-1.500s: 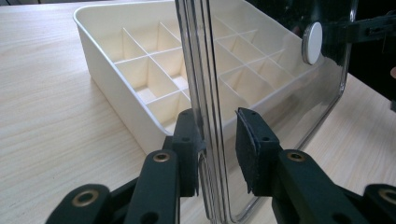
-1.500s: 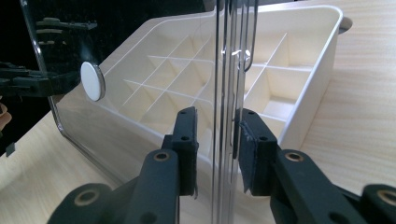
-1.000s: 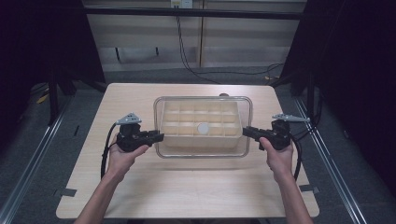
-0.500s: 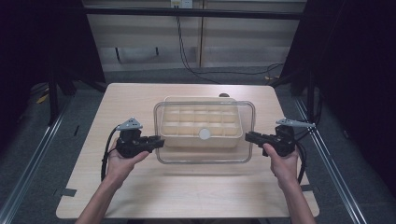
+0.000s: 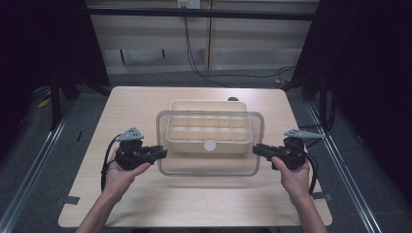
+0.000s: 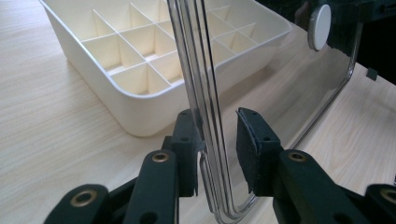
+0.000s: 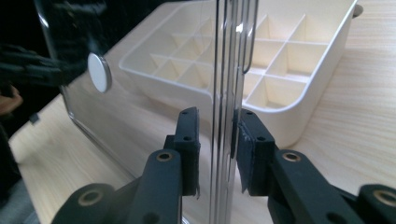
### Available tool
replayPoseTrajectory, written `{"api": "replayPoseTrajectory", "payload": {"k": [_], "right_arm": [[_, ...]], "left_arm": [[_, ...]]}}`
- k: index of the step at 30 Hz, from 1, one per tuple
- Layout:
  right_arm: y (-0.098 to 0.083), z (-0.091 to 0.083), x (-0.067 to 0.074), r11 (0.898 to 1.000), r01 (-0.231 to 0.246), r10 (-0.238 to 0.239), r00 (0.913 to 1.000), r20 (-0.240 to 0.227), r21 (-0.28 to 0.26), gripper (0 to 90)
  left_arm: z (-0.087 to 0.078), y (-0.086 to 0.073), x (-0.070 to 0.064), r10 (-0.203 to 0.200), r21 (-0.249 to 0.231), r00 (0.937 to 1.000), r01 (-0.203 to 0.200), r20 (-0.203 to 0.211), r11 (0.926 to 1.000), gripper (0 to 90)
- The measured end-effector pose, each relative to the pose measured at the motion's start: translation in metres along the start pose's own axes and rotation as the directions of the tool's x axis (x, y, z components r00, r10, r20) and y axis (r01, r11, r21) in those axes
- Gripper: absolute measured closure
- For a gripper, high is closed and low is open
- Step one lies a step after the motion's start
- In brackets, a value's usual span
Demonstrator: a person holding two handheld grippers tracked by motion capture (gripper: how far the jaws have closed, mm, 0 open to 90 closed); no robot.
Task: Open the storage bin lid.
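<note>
A clear plastic lid (image 5: 209,166) with a white round knob (image 5: 210,145) hangs level just above a cream tray (image 5: 194,104) of several compartments, overlapping its near half. My left gripper (image 5: 163,153) is shut on the lid's left edge and my right gripper (image 5: 256,149) on its right edge. In the left gripper view the lid's rim (image 6: 205,93) runs upright between the pads of the left gripper (image 6: 217,135), with the tray (image 6: 116,95) behind. In the right gripper view the lid's rim (image 7: 229,70) passes between the right gripper's (image 7: 218,135) pads, beside the tray (image 7: 299,123).
The wooden table (image 5: 145,204) has bare room in front of the tray and on both sides. A small dark object (image 5: 233,99) lies just behind the tray. Cables (image 5: 194,58) run over the floor beyond the table's far edge.
Both hands have drawn the lid toward the table's near edge. The tray's far rows, covered a second ago, now lie uncovered. The tray has stayed in place.
</note>
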State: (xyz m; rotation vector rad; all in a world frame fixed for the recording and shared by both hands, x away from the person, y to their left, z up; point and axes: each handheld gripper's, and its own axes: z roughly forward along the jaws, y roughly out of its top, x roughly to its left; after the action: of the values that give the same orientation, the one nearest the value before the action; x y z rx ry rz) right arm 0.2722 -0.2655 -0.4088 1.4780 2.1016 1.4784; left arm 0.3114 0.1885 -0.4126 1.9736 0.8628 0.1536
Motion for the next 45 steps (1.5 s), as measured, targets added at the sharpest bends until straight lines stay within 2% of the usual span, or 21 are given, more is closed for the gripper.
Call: {"api": "replayPoseTrajectory", "payload": {"k": [4, 8, 15, 16, 26, 31, 32, 35, 37, 45], "right_arm": [[-0.007, -0.002, 0.005, 1.000, -0.008, 0.008, 0.9999, -0.012, 0.011, 72.5], [-0.011, -0.004, 0.007, 1.000, -0.012, 0.013, 0.9994, -0.031, 0.008, 73.0], [-0.017, -0.005, 0.012, 1.000, -0.015, 0.015, 0.9989, -0.043, 0.012, 73.5], [-0.019, -0.006, 0.013, 1.000, -0.020, 0.021, 0.9980, -0.059, 0.016, 74.1], [-0.030, -0.015, 0.019, 0.999, -0.020, 0.022, 0.9974, -0.069, 0.031, 74.7], [-0.036, -0.016, 0.021, 0.998, -0.031, 0.035, 0.9964, -0.078, 0.055, 74.7], [-0.037, -0.017, 0.022, 0.998, -0.031, 0.035, 0.9960, -0.083, 0.054, 75.0], [-0.037, -0.019, 0.024, 0.999, -0.029, 0.033, 0.9948, -0.096, 0.043, 75.8], [-0.039, -0.019, 0.026, 0.999, -0.029, 0.032, 0.9945, -0.100, 0.036, 76.0], [-0.048, -0.015, 0.025, 0.998, -0.034, 0.040, 0.9950, -0.091, 0.056, 76.0]], "left_arm": [[-0.002, -0.007, -0.001, -0.002, 0.008, 1.0000, 0.002, 0.005, 1.0000, 69.5], [-0.007, -0.014, -0.005, -0.004, -0.010, 1.0000, 0.004, 0.004, 0.9999, 69.5], [-0.012, -0.022, -0.008, -0.012, 0.016, 0.9999, 0.012, 0.000, 0.9998, 69.2], [-0.014, -0.024, -0.009, -0.030, 0.017, 0.9995, 0.030, 0.009, 0.9994, 69.0], [-0.017, -0.033, -0.017, -0.012, 0.043, 0.9999, 0.012, 0.012, 0.9990, 68.7], [-0.020, -0.038, -0.019, -0.021, 0.049, 0.9995, 0.020, 0.024, 0.9986, 68.8], [-0.021, -0.040, -0.018, -0.022, 0.055, 0.9990, 0.019, 0.038, 0.9983, 69.2], [-0.023, -0.044, -0.017, -0.038, 0.055, 0.9982, 0.035, 0.046, 0.9979, 69.1], [-0.023, -0.047, -0.018, -0.034, 0.061, 0.9988, 0.032, 0.036, 0.9977, 68.9], [-0.018, -0.057, -0.019, -0.042, 0.087, 0.9983, 0.039, 0.041, 0.9954, 68.5]]}}
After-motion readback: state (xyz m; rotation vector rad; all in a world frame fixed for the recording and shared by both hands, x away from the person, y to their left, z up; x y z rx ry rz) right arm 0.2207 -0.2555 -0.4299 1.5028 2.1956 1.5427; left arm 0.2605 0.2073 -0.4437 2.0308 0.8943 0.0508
